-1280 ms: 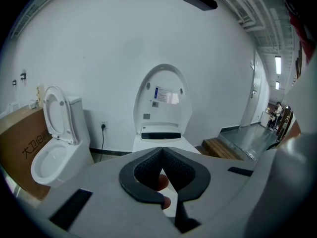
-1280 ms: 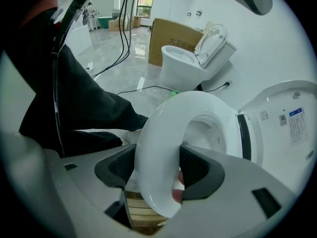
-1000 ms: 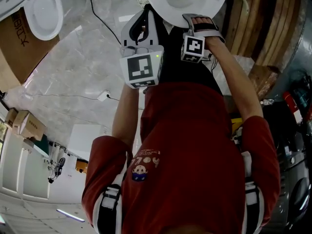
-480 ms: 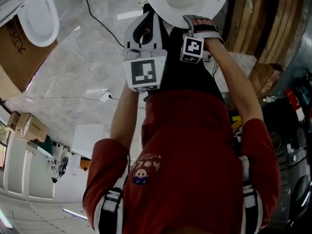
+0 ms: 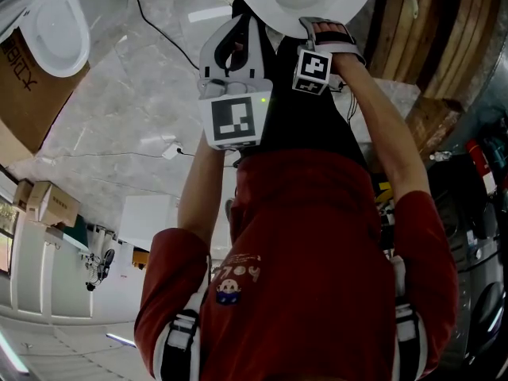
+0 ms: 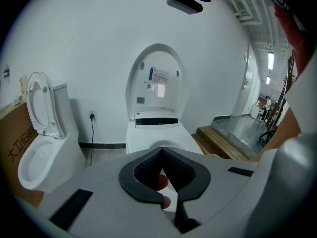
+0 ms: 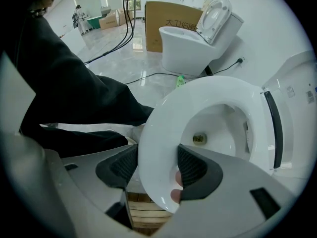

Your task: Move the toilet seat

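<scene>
The right gripper (image 7: 157, 171) grips the front rim of the toilet seat (image 7: 163, 108) between its jaws. The left gripper (image 5: 232, 50), near the seat's front, has its jaws pressed together on nothing. The seat should probably swing in an arc about its rear hinge, held squarely and without twisting. Below the seat, the bowl (image 7: 225, 133) holds only its drain (image 7: 199, 139). Behind the seat, the lid (image 6: 158, 78) stands upright.

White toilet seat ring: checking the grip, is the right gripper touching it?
Touching. The right gripper view shows the right gripper, its dark fingers pressing both faces of the white toilet seat ring.
</scene>
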`<action>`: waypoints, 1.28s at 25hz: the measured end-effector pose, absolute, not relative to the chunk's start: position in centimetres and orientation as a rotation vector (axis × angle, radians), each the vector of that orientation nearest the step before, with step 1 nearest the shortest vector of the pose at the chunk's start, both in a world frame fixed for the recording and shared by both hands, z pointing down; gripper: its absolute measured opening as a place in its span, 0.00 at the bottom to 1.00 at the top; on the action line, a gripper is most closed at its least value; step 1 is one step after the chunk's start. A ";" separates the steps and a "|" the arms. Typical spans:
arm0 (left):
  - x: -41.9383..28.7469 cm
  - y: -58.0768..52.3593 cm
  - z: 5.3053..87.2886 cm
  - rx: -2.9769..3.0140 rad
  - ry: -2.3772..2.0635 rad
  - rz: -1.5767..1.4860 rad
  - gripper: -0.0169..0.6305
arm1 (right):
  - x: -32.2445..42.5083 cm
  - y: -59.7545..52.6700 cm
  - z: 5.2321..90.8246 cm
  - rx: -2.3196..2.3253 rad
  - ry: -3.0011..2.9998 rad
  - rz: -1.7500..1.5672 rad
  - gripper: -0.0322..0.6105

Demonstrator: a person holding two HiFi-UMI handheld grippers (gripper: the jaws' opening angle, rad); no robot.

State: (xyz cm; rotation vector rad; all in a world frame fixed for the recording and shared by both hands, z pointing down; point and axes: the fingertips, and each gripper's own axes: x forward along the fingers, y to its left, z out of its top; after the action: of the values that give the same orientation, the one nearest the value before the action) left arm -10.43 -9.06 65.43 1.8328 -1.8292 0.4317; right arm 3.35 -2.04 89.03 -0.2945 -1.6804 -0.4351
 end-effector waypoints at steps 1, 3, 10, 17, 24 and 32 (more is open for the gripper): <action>-10.4 -9.2 65.5 1.833 -1.826 0.433 0.04 | 3.3 -2.1 89.3 -0.295 -1.679 -0.432 0.43; -10.5 -9.3 65.7 1.838 -1.819 0.438 0.04 | 3.2 -2.1 89.9 -0.295 -1.674 -0.425 0.43; -10.2 -9.8 65.9 1.854 -1.807 0.447 0.04 | 3.0 -2.4 91.2 -0.289 -1.659 -0.391 0.43; -9.9 -9.7 65.4 1.858 -1.806 0.444 0.04 | 3.1 -2.7 92.0 -0.282 -1.642 -0.366 0.43; -9.8 -9.6 64.4 1.880 -1.818 0.447 0.04 | 2.8 -2.8 91.5 -0.220 -1.700 -0.311 0.43; -9.9 -9.7 61.1 1.905 -1.874 0.437 0.04 | 3.5 -2.8 88.2 -0.095 -1.766 -0.214 0.43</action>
State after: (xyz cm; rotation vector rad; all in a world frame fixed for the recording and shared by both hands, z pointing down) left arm -9.94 -9.71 61.15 1.9047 -1.8735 0.4371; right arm 3.53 -2.80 88.23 -0.0949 -1.7657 -0.2138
